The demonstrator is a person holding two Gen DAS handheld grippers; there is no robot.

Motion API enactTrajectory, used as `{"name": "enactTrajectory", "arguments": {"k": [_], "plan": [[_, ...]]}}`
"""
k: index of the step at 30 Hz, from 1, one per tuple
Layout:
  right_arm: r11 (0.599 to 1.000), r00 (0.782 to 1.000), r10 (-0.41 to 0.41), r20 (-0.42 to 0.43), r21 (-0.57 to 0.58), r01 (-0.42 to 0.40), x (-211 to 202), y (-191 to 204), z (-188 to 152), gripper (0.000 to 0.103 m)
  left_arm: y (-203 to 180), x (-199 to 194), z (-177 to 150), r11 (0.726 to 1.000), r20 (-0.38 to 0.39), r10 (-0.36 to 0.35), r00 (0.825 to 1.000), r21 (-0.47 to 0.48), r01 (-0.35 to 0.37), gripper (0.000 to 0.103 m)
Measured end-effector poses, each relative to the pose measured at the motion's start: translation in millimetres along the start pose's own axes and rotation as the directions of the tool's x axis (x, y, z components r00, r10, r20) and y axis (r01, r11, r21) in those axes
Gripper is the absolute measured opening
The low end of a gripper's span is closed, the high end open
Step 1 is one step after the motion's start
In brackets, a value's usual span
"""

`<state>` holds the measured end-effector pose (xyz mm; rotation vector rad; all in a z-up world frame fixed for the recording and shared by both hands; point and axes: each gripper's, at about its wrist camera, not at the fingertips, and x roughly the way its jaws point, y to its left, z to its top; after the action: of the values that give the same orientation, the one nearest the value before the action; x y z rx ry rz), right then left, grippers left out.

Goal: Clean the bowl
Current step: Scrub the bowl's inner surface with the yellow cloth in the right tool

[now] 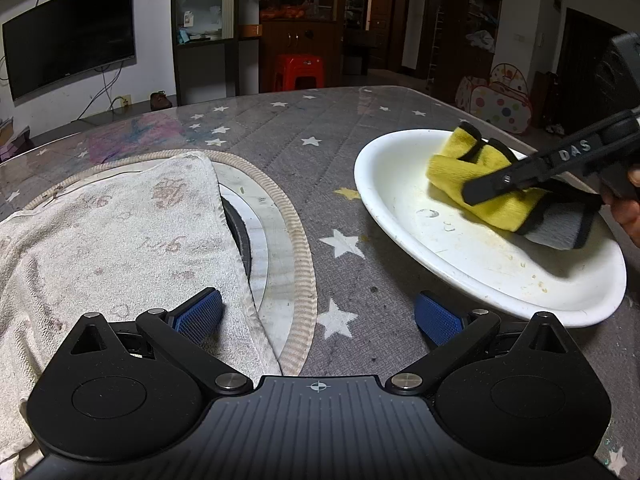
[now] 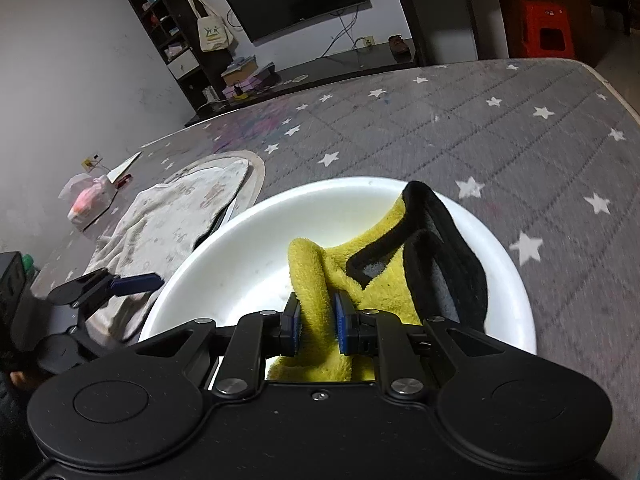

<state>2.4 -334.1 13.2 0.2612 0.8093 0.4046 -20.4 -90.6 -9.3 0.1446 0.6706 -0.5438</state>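
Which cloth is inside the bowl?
The yellow cloth, pinched by the right gripper in the white bowl. The stained white towel lies flat on the table.

Left wrist view low over the table (image 1: pixel 280 128), right wrist view close above the bowl (image 2: pixel 240 240); both sharing bowl and table.

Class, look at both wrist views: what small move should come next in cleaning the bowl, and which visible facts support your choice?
Probably sweep the right gripper, shut on the yellow cloth, across the white bowl toward the near rim, where yellowish specks remain. The left gripper is open beside the bowl, not touching it, so steadying the rim first may help.
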Motion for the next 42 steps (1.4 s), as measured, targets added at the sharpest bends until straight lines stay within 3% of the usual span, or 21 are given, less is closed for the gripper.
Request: {"name": "enactTrajectory", "arguments": {"k": [4,10,15,24,31,34,42], "plan": [[1.000,1.000,-0.003,-0.003,-0.019,0.003,8,10,5,0.041,1,0,0,1.000,0.000,0.000,1.000,0.000,0.000,0.103],[0.987,0.998,-0.067,-0.012,-0.150,0.065,23,44,5,0.069,3,0,-1,1.000,0.000,-0.001,1.000,-0.001,0.001,0.103],[0.977,0.995,-0.095,-0.015,-0.194,0.091,29,56,3,0.078,1,0,0,1.000,0.000,0.000,1.000,0.000,0.000,0.103],[0.992,0.999,-0.009,-0.034,-0.123,0.005,24,56,1,0.077,0,0,0,1.000,0.000,0.000,1.000,0.000,0.000,0.103],[0.994,0.996,0.067,-0.053,-0.079,-0.071,13,53,-6,0.062,1,0,0,1.000,0.000,0.000,1.000,0.000,0.000,0.103],[0.990,0.989,0.139,-0.057,0.018,-0.139,7,42,-8,0.059,0,0,0,1.000,0.000,0.000,1.000,0.000,0.000,0.103],[0.996,0.997,0.075,0.031,-0.055,-0.073,-26,47,0,0.042,1,0,0,1.000,0.000,0.000,1.000,0.001,0.000,0.103]]}}
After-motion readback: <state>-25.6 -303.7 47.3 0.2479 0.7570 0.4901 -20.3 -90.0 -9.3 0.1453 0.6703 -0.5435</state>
